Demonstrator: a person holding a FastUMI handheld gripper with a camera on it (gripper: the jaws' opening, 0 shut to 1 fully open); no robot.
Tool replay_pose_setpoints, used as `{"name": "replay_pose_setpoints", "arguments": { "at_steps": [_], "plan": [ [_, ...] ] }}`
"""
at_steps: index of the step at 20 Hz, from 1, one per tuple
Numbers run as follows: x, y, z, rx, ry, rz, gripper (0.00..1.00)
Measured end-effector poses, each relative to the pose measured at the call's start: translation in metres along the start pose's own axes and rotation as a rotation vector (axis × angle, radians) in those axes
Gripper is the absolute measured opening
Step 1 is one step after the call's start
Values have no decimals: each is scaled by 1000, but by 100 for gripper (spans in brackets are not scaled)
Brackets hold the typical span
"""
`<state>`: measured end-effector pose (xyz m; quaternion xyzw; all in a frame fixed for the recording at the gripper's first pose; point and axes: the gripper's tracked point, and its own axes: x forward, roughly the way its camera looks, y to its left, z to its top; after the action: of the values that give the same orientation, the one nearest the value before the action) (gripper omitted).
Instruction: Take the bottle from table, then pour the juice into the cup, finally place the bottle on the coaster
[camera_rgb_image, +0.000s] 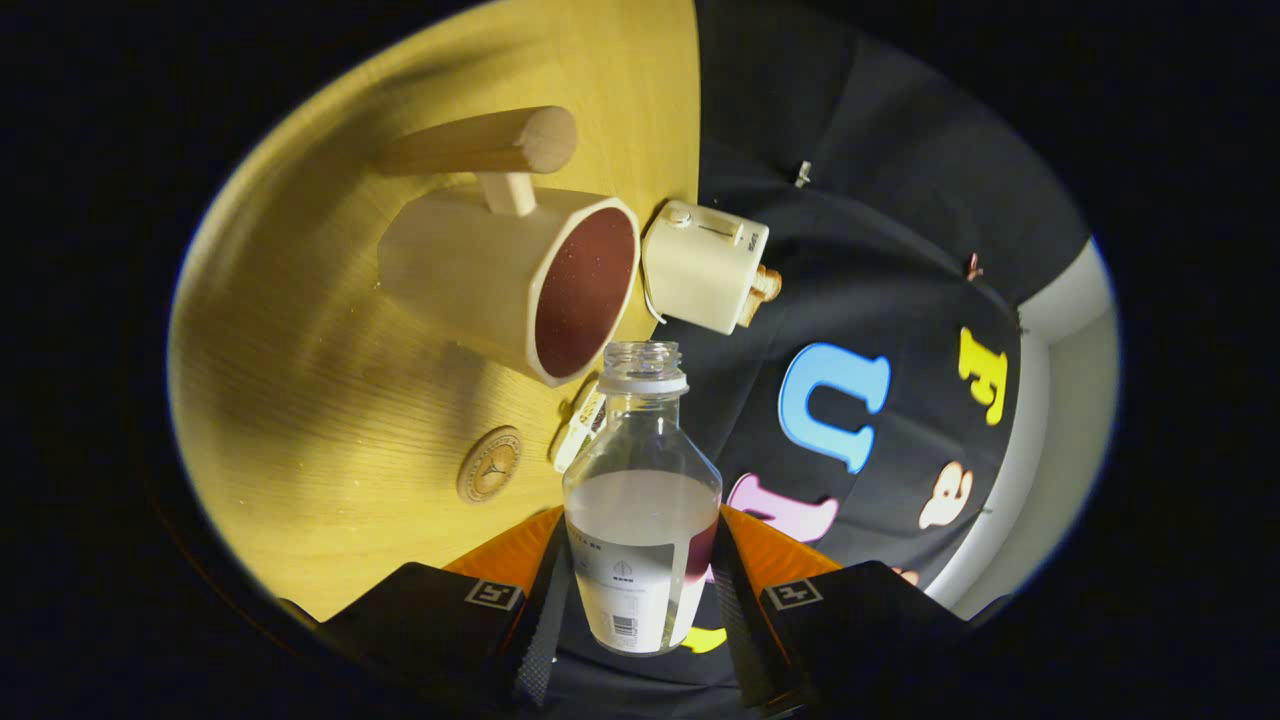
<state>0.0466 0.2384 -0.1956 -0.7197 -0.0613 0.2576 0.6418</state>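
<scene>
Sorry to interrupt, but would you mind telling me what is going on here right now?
A hand-held tool grips an uncapped bottle, one finger on each side, and has it tipped toward the cup on the wooden table. The bottle's mouth sits just at the cup's rim. No liquid is visibly leaving yet. The round coaster lies bare beside the cup.

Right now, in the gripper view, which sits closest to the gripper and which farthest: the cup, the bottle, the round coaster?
1. Bottle: held between the gripper fingers, uncapped.
2. Coaster: on the table, just beyond the fingers.
3. Cup: farther on, past the bottle's mouth.
</scene>
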Motion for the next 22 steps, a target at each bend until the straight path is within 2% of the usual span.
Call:
{"name": "replay_pose_setpoints", "arguments": {
  "at_steps": [5,14,16,20,22],
  "plan": [
    [-4,8,0,389,44,85,73],
    [-11,-18,18,1041,-36,109,73],
    [-7,-25,28,1197,-77,142,73],
    [-5,-32,19,1418,-43,166,74],
    [-4,-41,14,1497,-52,150,74]
  ]
}}
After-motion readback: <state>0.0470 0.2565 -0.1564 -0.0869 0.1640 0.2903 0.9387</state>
